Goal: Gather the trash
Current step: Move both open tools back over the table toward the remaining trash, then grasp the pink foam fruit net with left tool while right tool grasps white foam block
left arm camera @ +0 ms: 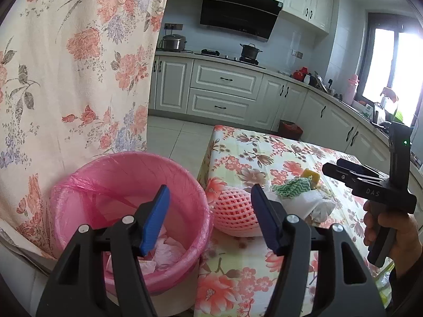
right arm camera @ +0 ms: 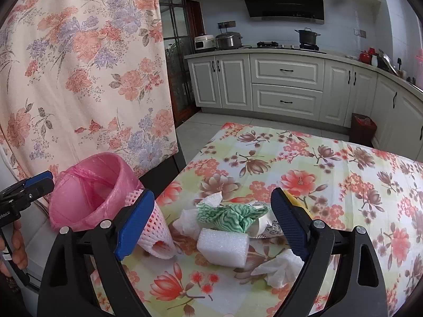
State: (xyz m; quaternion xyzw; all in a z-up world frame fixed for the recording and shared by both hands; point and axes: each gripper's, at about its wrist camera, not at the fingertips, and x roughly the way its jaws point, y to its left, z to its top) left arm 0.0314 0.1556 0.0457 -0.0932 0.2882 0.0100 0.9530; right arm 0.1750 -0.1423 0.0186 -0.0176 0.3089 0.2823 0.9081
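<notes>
**Trash pile sits under my right hand, bin to the left**

My right hand-held gripper [right arm camera: 212, 222] hangs spread wide and empty, directly over the trash on the tabletop [right arm camera: 330, 163]. The white foam block [right arm camera: 223, 245] lies straight ahead between its fingers, long axis running across them, so my right hand is the nearer one. My left hand-held gripper [left arm camera: 210, 219] is also wide and empty, hovering at the rim of the pink bin [left arm camera: 127, 211], which stands just left of the tabletop edge.

Counted: one foam block, one pink fruit net [right arm camera: 158, 232], one green patterned rag [right arm camera: 230, 215], at least two crumpled tissues [right arm camera: 280, 269], one yellow item partly hidden, one bin.
</notes>
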